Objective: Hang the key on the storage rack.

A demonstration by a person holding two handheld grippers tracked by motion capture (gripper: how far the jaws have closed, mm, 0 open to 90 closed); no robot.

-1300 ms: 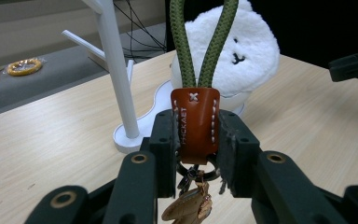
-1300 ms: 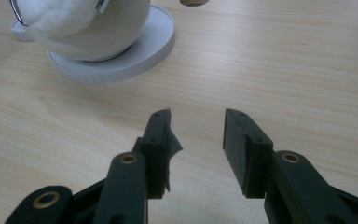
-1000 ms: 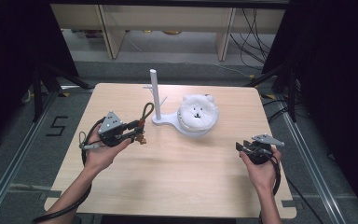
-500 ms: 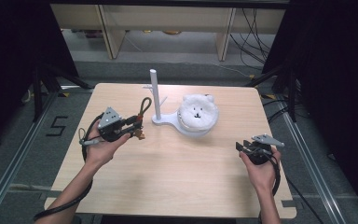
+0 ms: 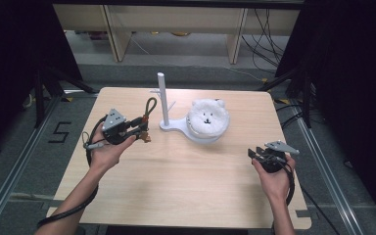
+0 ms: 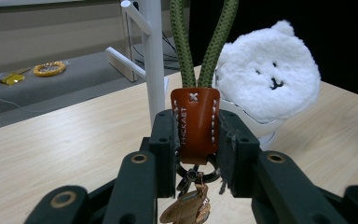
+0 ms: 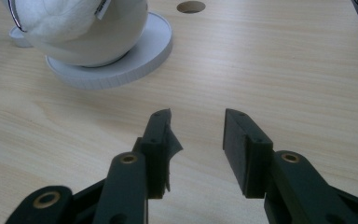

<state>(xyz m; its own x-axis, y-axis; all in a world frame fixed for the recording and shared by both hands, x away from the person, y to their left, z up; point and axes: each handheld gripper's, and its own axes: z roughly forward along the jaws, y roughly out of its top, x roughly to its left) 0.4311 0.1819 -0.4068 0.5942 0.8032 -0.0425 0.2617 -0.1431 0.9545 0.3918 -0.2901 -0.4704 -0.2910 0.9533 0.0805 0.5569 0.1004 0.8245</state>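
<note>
My left gripper (image 6: 196, 140) was clamped on the keychain's brown leather tab (image 6: 195, 122), green cord loop (image 5: 150, 105) rising, near the desk's left edge beside the white stand (image 5: 163, 100). My right gripper (image 7: 196, 135) hung parted near the right edge, past the bear plush (image 5: 207, 117).

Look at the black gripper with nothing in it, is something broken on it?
Maybe a little. In the right gripper view, the right gripper is open and empty, and the pad on one jaw looks torn, with a ragged flap sticking into the gap. The other jaw's pad looks flat and whole. Nothing else stands out.
</note>
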